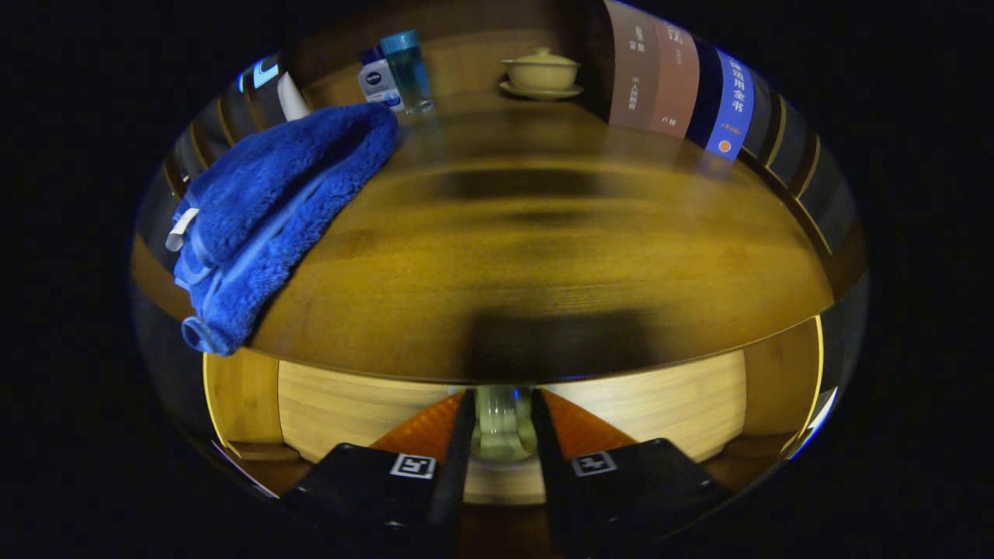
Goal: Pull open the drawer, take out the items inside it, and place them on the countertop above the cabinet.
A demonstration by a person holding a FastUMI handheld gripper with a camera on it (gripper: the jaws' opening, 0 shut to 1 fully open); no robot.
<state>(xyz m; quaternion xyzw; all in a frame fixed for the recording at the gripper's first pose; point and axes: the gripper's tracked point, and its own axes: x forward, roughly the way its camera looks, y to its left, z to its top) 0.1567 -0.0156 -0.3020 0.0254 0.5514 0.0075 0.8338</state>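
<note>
Your claw [501, 423] is clenched on the clear knob [498, 419] of the drawer [357, 404], below the bench [543, 264] holding a towel [272, 210].

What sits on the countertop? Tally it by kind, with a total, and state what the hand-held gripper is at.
Blue towel: 1
Bottles: 2
White tube: 1
Lidded bowl on saucer: 1
Upright books: 3 clear
Total: 8
The hand-held gripper is shut on the clear drawer knob below the countertop.
</note>
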